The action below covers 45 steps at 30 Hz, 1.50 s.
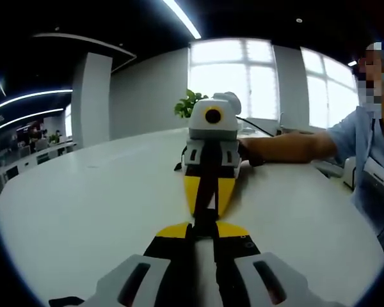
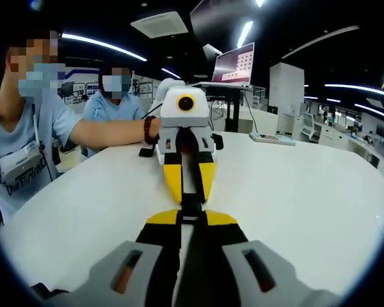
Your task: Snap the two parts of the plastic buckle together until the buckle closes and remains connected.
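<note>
Now the left hand-held gripper and right hand-held gripper meet tip to tip above the white bench. Each is clamped on its end of the black buckle, held straight ahead between them.

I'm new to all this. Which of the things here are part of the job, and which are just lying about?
Part of the job:
left gripper
right gripper
black buckle, held between the two grippers

Just lying about:
laptop on a stand
potted plant
person's arm, resting on the white table
</note>
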Tool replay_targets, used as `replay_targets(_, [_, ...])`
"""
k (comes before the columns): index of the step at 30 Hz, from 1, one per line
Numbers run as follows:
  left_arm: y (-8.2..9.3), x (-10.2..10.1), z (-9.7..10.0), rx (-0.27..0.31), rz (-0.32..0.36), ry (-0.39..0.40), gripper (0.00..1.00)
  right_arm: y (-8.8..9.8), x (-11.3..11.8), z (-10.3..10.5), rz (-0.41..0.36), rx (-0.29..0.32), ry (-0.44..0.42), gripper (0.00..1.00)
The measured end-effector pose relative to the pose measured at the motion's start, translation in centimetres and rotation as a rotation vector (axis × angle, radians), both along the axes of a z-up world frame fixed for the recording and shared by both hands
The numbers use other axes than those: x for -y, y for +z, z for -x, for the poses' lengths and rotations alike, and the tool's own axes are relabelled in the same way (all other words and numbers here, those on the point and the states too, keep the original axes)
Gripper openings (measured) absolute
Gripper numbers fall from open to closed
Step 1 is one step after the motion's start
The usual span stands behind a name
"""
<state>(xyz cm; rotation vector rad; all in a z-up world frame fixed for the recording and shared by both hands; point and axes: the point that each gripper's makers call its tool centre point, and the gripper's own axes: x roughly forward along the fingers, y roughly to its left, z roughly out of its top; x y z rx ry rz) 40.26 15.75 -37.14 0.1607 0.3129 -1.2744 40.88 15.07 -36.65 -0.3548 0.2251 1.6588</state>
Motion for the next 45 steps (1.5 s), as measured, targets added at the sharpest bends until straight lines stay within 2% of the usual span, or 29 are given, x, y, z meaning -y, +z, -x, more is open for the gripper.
replay_targets(30, [-0.19,0.15,-0.08,-0.001,0.002,-0.004,0.12,-0.23,-0.07,0.01,-0.005,0.004,-0.006,0.12])
replay_targets(37, [-0.08,-0.16,-0.61,-0.001,0.003,-0.009,0.12,-0.25,-0.17,0.1,-0.005,0.009,-0.002,0.12])
replay_targets(45, [-0.16,-0.04,-0.24,0.001,0.005,-0.012,0.12,-0.2,0.04,-0.01,-0.001,0.004,0.002,0.12])
